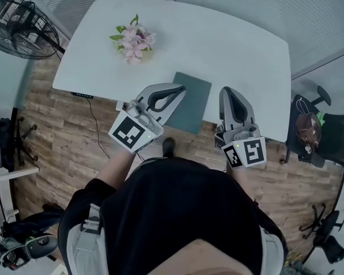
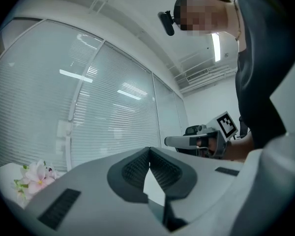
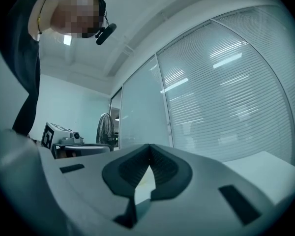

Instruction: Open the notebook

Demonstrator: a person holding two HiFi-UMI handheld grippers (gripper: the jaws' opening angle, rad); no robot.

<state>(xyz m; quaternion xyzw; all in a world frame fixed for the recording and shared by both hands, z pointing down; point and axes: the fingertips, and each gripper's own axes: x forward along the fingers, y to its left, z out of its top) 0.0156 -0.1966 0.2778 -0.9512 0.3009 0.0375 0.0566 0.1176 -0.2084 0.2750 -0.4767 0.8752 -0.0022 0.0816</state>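
- the notebook (image 1: 192, 101) lies closed and flat on the white bench (image 1: 235, 44), at the middle of its near edge. its near end reaches that edge and may hang a little over it.
- its cover is a plain dark grey-green, with no print or clasp that can be made out.
- its long axis runs near to far, and the far end leans slightly to the right. which long side is the spine cannot be told from here.
- it looks thin and light, with a cover likely to bend rather than resist. on this smooth top it would probably slide if pushed from one side only.
- the best hold is probably a corner of the free long edge of the cover, nipped thinly so that pages are not taken with it. the other tool should steady the spine side.
- the left gripper (image 1: 180, 89) reaches in from the near left, and its tip shows over the notebook's left edge. contact cannot be told. its jaws are pressed together with nothing between them.
- the right gripper (image 1: 227, 91) hangs just right of the notebook, above the bench's near edge. its jaws are also pressed together and empty.
- a bunch of pink flowers (image 1: 135, 40) stands well apart at the far left of the bench.
- a fan (image 1: 23, 30) stands on the floor beyond the bench's left end.
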